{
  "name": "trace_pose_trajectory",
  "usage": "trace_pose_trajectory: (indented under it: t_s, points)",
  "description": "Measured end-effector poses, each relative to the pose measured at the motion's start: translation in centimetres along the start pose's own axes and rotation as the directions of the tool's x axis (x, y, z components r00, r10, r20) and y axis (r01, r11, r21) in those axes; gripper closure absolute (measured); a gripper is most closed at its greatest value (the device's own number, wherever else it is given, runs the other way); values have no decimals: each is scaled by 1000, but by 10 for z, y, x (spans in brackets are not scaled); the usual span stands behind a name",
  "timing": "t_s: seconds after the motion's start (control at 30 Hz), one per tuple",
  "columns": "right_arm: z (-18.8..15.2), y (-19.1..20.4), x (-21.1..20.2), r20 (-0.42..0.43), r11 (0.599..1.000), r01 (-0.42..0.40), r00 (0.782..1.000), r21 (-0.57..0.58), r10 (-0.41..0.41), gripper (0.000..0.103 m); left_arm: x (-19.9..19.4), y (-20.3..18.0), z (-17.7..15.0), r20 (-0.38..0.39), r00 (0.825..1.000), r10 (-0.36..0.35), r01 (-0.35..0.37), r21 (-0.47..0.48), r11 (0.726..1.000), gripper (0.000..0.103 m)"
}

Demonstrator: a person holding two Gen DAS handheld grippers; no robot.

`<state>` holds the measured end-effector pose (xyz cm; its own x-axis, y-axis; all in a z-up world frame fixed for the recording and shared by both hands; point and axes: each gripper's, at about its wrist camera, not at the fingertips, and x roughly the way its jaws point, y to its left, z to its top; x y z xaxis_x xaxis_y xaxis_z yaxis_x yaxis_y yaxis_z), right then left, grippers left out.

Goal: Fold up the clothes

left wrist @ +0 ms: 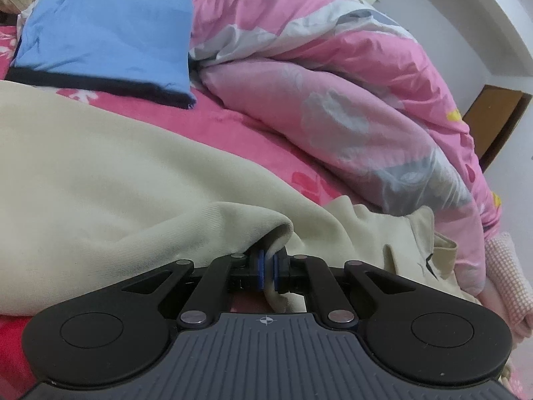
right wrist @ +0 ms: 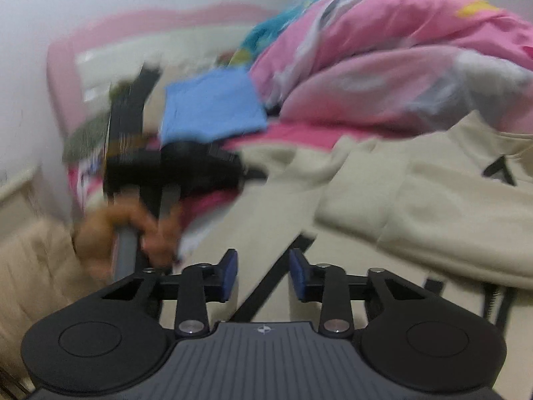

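With a blue top (left wrist: 103,30) lying folded, the left hand-held gripper (left wrist: 269,266) is clamping the unfolded cream sweater (left wrist: 100,183); the right hand-held gripper (right wrist: 263,275) is hanging apart, empty.

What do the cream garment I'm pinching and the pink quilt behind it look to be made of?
Cream garment: looks like a thick, matte knit, maybe fleece or sweatshirt cotton; fine ribbing shows at the folded edge that the left gripper pinches. Pink quilt: smooth woven cover with a slight sheen and crisp creases, puffy as if padded; the fibre can't be told.
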<state>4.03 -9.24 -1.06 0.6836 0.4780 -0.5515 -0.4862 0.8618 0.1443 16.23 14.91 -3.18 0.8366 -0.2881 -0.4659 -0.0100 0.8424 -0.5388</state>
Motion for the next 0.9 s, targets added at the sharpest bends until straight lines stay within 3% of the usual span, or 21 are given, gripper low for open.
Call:
trace_pose_trajectory:
  t_s: [0.1,0.2,0.27,0.37,0.43,0.53,0.77,0.83,0.9]
  points:
    - [-8,-9,-11,29,998,3,1000,68,-5,76,-5,9,2,-42,997,-58,57,-44,997,92]
    - [-10,-19,-40,114,992,9,993,129,-24,76,-22,20,1,-89,989,-114,104,-115,988,87]
    - [-12,-26,-58,164,986,21,985,163,-48,76,-41,22,-3,-106,985,-136,123,-115,986,75]
    - [-21,-41,-82,214,974,42,973,223,-91,76,-71,16,-18,-156,969,-190,186,-43,982,72]
    - [-28,-51,-98,242,963,55,963,265,-121,76,-84,10,-33,-183,967,-177,182,10,983,72]
    - [-40,-68,-120,278,938,74,944,340,-175,76,-98,-1,-54,-152,980,-129,144,90,985,74]
    - [-73,-108,-170,355,863,74,891,501,-282,75,-109,-22,-63,-157,981,-115,135,126,983,78]
    - [-81,-115,-181,366,847,73,880,526,-303,74,-107,-25,-67,-176,980,-93,119,143,983,78]
    - [-90,-121,-187,370,832,75,871,550,-322,74,-106,-30,-73,-170,984,-49,80,184,980,85]
